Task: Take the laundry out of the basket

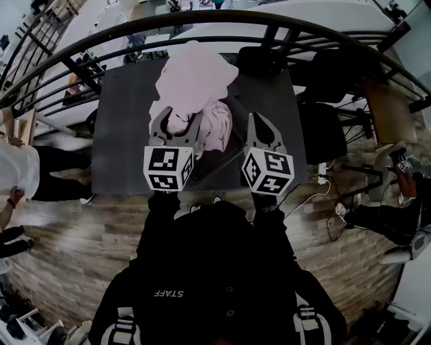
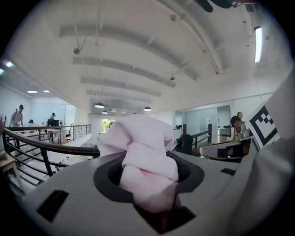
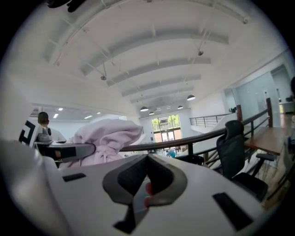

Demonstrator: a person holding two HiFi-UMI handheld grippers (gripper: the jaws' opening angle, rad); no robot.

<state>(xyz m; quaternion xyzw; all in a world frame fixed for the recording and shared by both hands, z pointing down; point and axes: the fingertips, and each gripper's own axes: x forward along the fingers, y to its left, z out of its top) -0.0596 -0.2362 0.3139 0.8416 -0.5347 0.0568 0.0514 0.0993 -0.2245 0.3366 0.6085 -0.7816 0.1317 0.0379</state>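
Holds the pink laundry [image 1: 195, 77] up over the dark table [image 1: 121, 135] with the left gripper [image 1: 179, 120], jaws clamped on a bunched fold of it. Along the left gripper [image 2: 150, 184]: a thick twisted roll of laundry [image 2: 147, 156] pinched between the jaws, filling the gap and bulging up and away past the tips. In the head view, rises from those jaws and spreads wide beyond them, toward the railing [image 1: 202, 15], with a lower fold hanging just right of the left jaws, between the two grippers. Holds the right gripper [image 1: 260, 128] alongside, near that fold but apart from it, jaws together with nothing between. Along the right gripper [image 3: 146, 173]: jaws closed tip to tip, empty; off to their left, laundry [image 3: 108, 136] heaped above the left gripper [image 3: 64, 150], clear of the right jaws. Farther right, a black chair [image 3: 233, 147] by the railing [image 3: 189, 139]. At the left edge of the head view, a person [image 1: 20, 168] in a white top beside the table. Cannot tell whether the hanging fold touches the table beneath it.
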